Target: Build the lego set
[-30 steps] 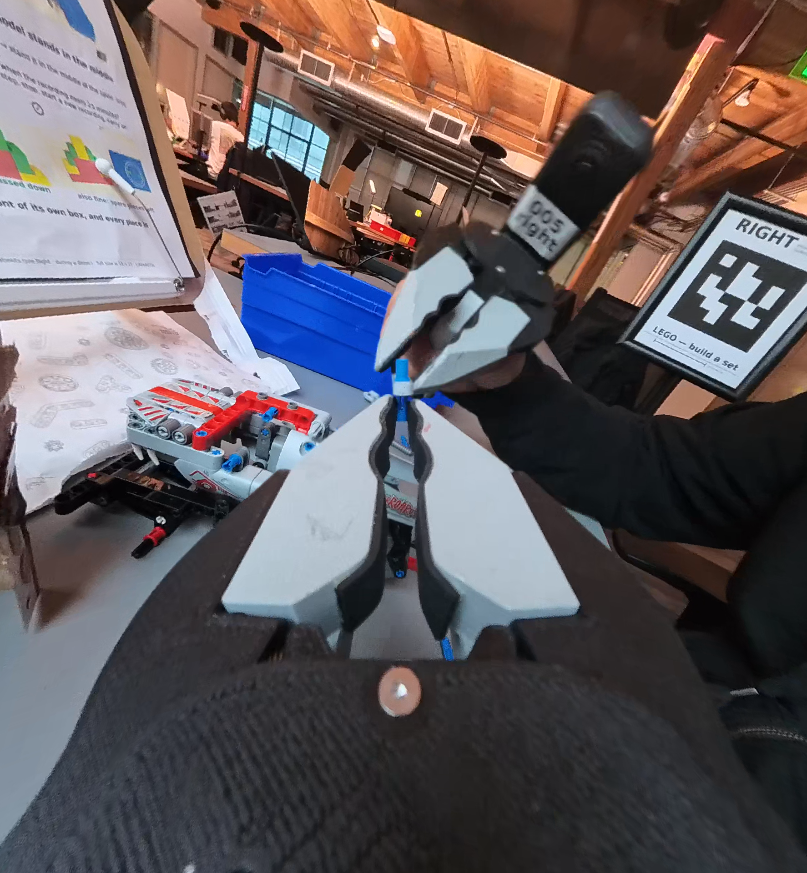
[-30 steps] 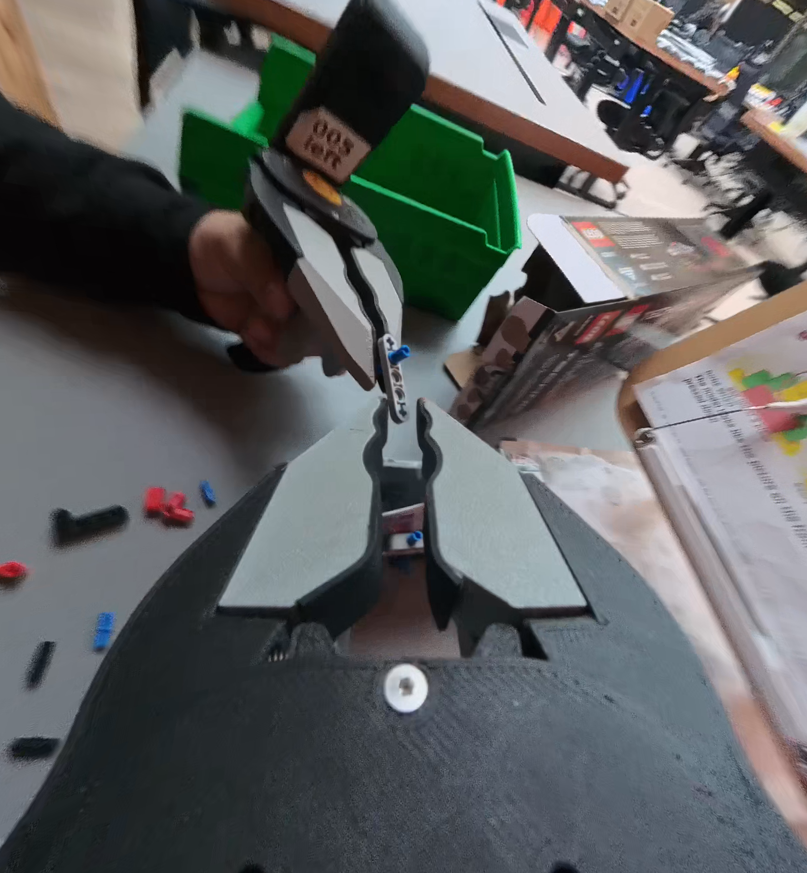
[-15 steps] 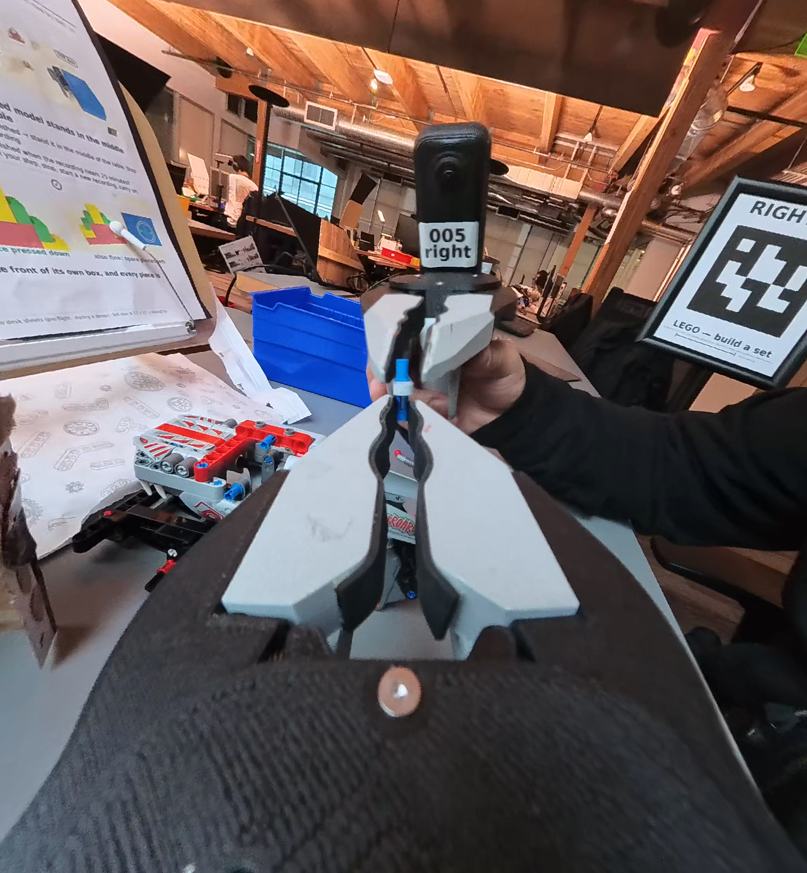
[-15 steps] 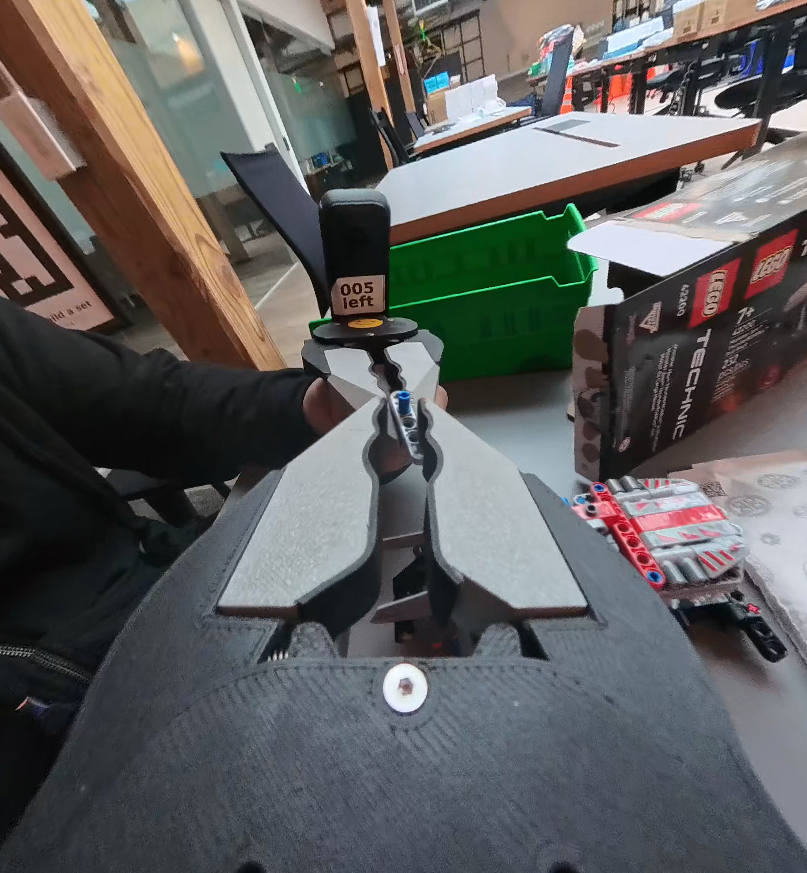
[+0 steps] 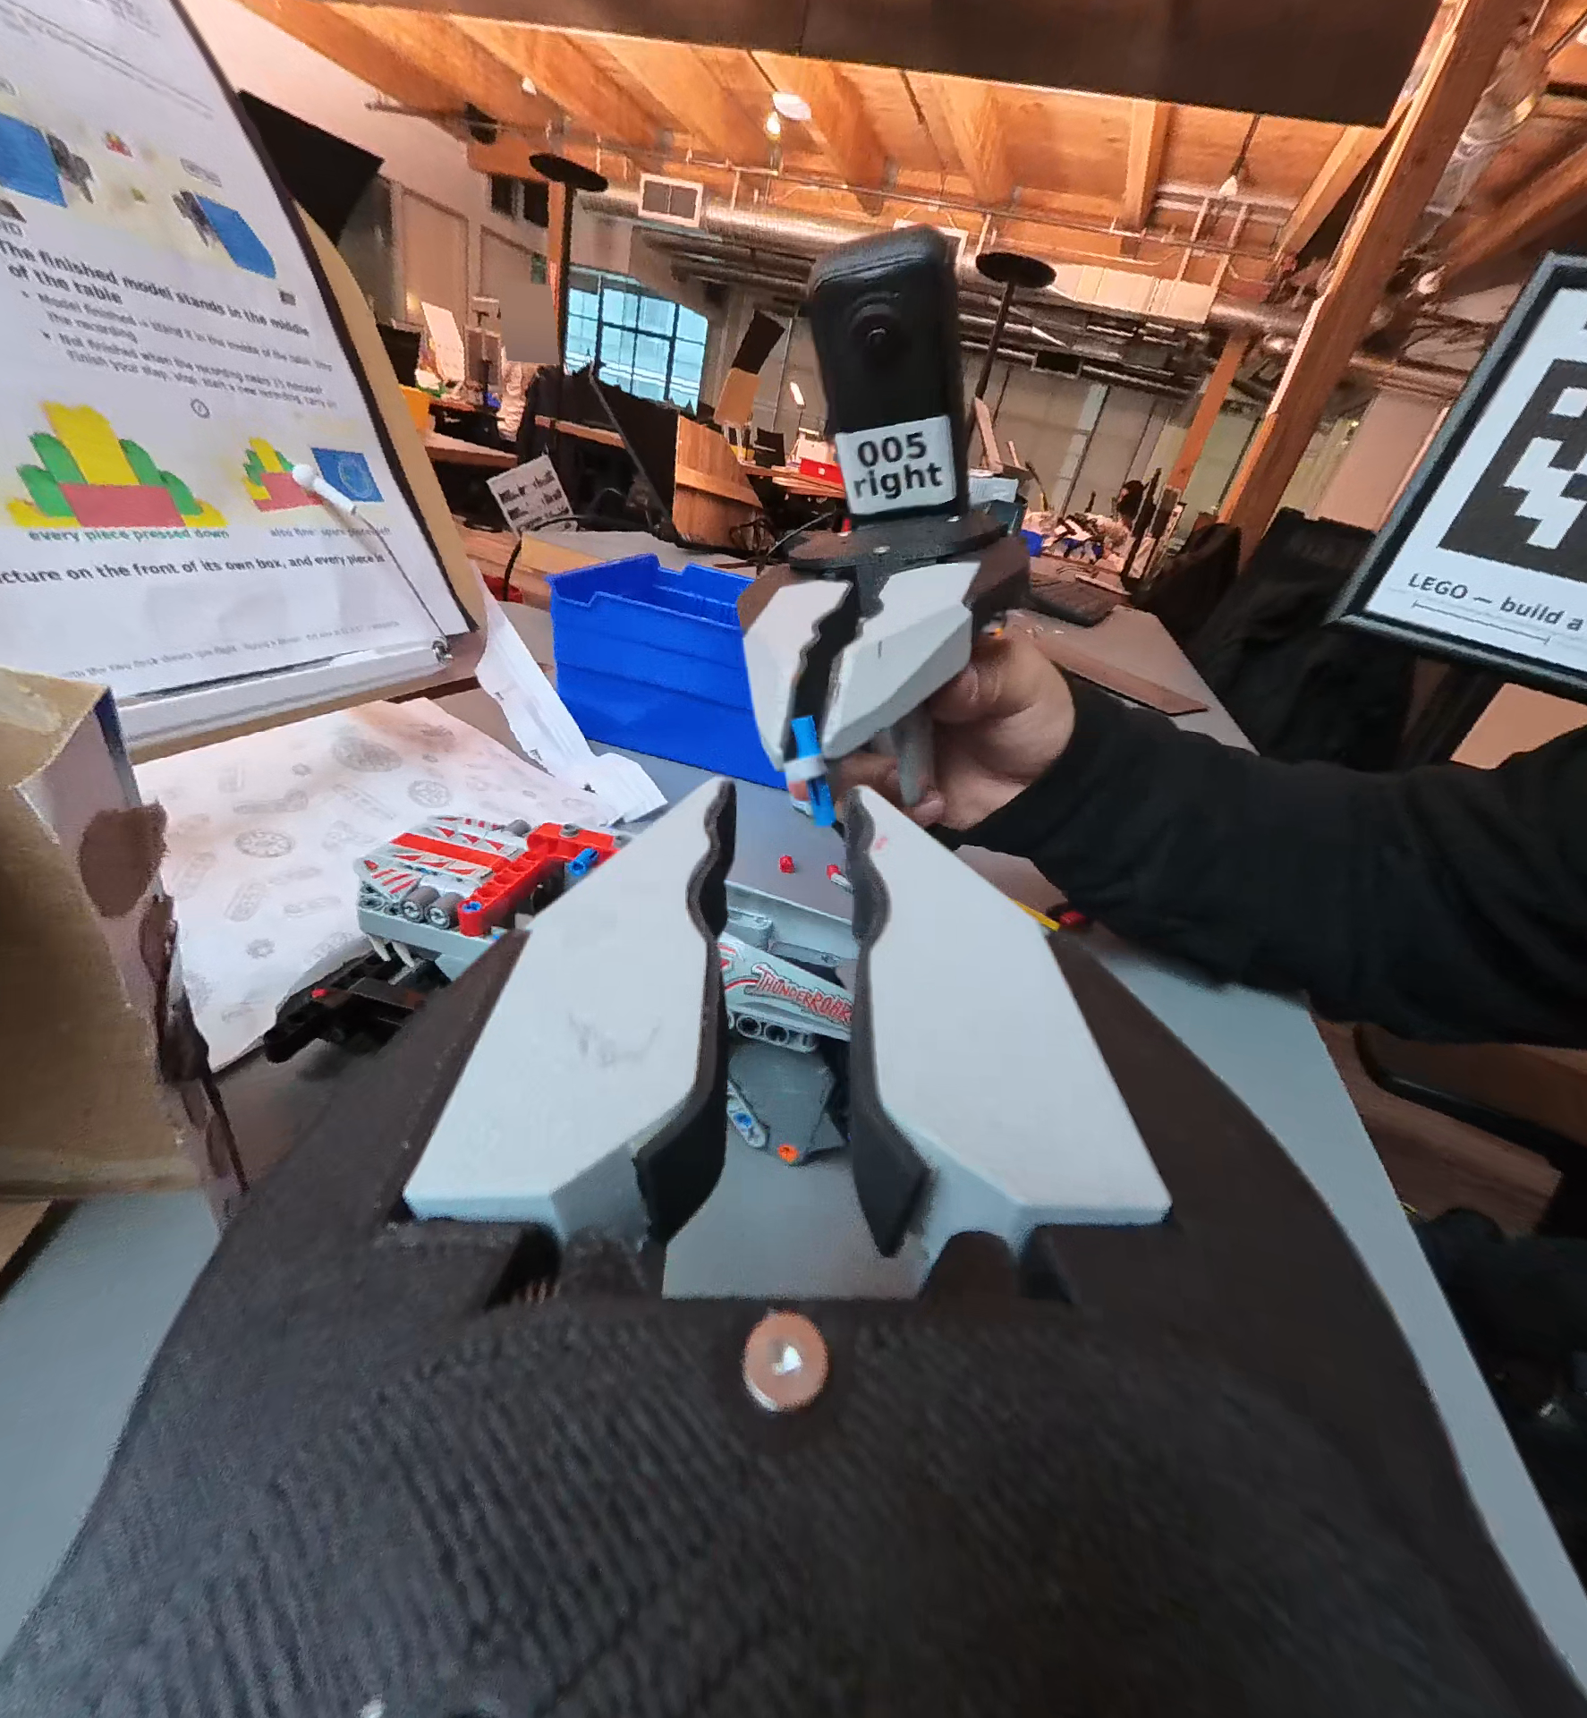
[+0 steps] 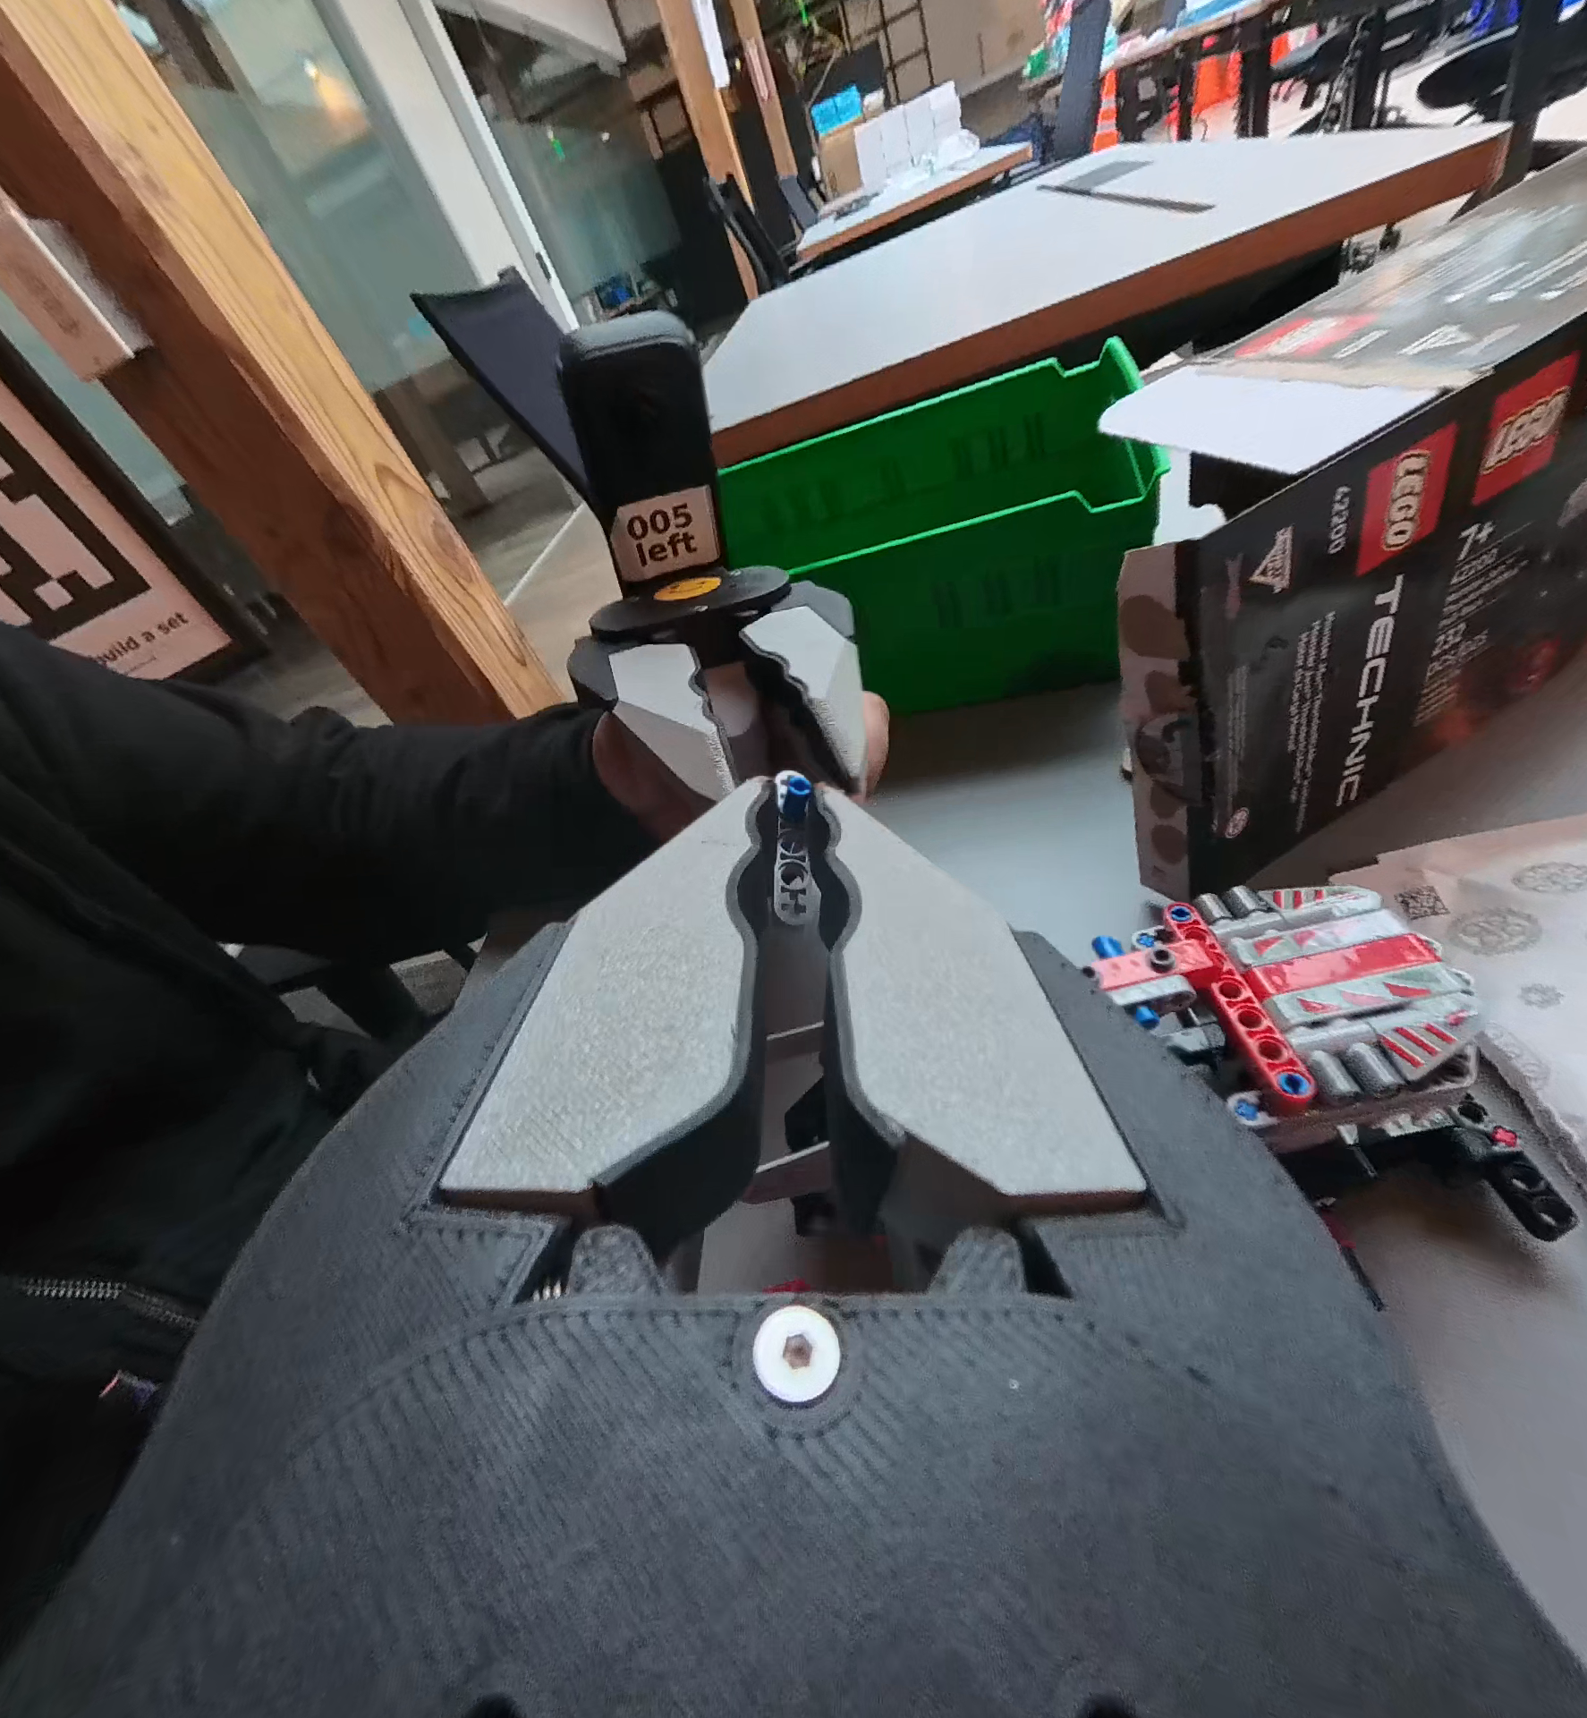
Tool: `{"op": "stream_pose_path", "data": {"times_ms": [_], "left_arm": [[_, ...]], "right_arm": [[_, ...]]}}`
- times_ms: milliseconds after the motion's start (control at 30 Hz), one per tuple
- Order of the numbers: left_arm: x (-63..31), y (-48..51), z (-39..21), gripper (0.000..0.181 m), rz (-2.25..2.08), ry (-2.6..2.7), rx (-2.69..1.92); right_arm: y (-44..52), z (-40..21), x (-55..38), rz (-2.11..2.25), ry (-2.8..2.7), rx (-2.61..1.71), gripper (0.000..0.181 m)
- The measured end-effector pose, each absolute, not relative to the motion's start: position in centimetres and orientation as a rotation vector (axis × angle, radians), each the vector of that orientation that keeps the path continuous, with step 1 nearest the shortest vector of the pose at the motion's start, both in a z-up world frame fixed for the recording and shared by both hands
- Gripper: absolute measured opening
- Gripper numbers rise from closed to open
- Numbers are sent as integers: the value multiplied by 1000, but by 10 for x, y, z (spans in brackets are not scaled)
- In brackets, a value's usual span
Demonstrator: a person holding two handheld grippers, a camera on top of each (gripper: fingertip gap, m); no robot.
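Lego model (image 6: pixel 1287 999), partly built in red and grey, is seen lying on the bench (image 6: pixel 1031 837) beside the box (image 6: pixel 1385 651). A grey beam (image 6: pixel 794 883) with blue pin is clamped in the right tool (image 6: pixel 794 809). The left tool (image 5: pixel 785 818) is held parted and empty.

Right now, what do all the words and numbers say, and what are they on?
I can't repeat writing, only show where it is.
White label above the right tool
White label above the left tool
Dark box
Framed sign
Instruction sheet
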State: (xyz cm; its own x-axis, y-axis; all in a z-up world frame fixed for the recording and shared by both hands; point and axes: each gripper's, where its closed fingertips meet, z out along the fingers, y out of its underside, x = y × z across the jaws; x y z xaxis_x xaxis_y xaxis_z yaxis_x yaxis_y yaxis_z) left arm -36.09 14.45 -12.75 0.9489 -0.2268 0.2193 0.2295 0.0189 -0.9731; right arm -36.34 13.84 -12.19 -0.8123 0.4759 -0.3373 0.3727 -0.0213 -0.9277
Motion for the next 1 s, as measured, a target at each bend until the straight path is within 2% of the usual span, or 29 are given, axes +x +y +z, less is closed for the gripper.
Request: {"op": "stream_pose_path", "data": {"times_ms": [167, 233, 433, 567, 667, 1000], "left_arm": [[-359, 143, -126, 12, -474, -34, -1484], [-359, 141, -123, 0, -541, -55, -1455], [-366, 140, -122, 0, -616, -129, -1412], [-362, 139, -123, 13, -690, -133, -1422], [-361, 140, -128, 6, -690, -127, -1449], [-343, 135, -144, 6, -752, -9, -1586]], "right_arm": [[132, -131, -364, 1951, -2194, -936, 3], [133, -130, -366, 1989, -2178, -981, 2], [132, -131, -369, 1992, -2148, -977, 2], [134, -130, -369, 2012, -2140, -991, 2], [130, -130, -365, 2022, -2166, -959, 2], [125, -145, -349, 1793, -2390, -803, 0]]}}
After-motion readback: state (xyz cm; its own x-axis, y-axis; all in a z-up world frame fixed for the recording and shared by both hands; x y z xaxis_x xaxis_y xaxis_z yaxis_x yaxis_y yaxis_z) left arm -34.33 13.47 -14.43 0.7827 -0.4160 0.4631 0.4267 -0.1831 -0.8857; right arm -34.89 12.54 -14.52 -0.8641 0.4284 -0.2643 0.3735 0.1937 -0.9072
